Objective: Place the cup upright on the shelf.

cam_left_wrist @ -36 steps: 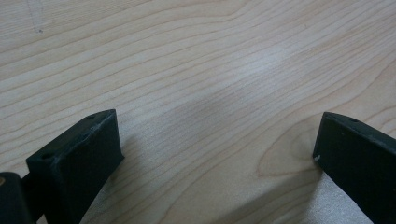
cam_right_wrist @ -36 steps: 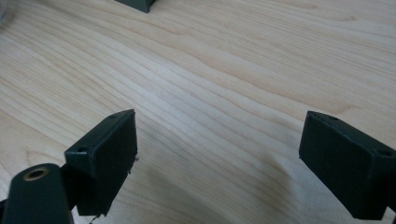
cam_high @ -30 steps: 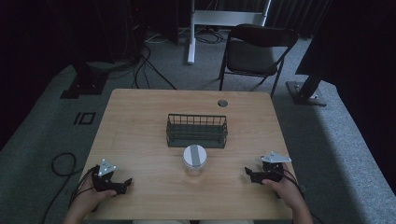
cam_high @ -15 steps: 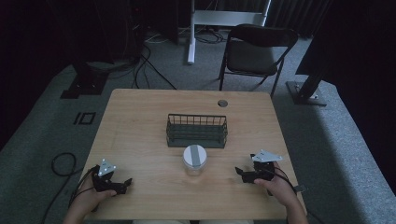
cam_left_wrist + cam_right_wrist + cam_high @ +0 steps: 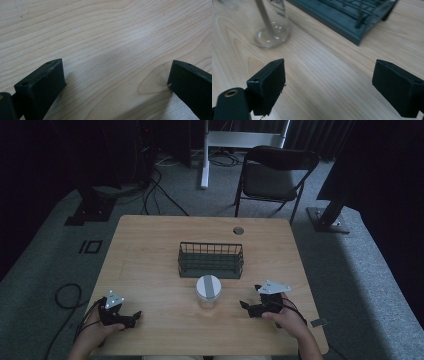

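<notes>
A clear glass jar (image 5: 208, 291) with a pale lid stands upright near the table's middle, just in front of a dark wire basket (image 5: 211, 260). My right gripper (image 5: 248, 307) rests low over the wood to the jar's right, open, nothing between its jaws. In the right gripper view the jar's glass base (image 5: 271, 30) is at upper left and the basket's base (image 5: 352, 17) runs across the top. At the front left corner my left gripper (image 5: 131, 317) sits open on the table. The left gripper view has bare wood grain (image 5: 112, 45) between its two black jaws.
The wooden table (image 5: 150, 250) has a round cable hole (image 5: 238, 230) at the back right. A folding chair (image 5: 275, 172) stands behind the table, with stands and cables on the carpet around it.
My right gripper has slid left toward the jar. The left gripper, jar and basket have stayed put.
</notes>
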The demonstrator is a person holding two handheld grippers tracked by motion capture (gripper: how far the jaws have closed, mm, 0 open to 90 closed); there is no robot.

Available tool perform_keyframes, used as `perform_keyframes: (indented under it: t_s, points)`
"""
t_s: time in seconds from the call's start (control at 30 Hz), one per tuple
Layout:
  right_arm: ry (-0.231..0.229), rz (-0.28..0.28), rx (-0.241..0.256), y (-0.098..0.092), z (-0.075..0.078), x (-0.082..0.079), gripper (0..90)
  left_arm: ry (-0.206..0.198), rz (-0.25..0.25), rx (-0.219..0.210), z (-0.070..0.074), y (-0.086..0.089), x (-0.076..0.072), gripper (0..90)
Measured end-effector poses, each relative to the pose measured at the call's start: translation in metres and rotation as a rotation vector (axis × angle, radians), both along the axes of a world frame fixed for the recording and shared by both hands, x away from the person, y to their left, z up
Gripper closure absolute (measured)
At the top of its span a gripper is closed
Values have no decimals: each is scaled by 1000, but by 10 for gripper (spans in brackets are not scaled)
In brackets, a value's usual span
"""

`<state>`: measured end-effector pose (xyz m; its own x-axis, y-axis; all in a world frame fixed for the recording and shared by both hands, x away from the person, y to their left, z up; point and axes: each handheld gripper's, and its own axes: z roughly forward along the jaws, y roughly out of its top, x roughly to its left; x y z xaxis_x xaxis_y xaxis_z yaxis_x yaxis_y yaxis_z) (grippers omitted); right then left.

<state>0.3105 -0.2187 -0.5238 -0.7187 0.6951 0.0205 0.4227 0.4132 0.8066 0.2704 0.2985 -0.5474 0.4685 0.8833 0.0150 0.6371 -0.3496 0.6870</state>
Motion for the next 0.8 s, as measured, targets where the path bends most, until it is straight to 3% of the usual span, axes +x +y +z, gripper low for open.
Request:
perform_keyframes:
  t_s: [0.37,0.8]
  points:
    - [6,80,-4,30,-4,0,113,0,-1,0,0,0,0,13]
    - [-25,132,47,54,-4,-2,114,0,-2,1,0,0,0,13]
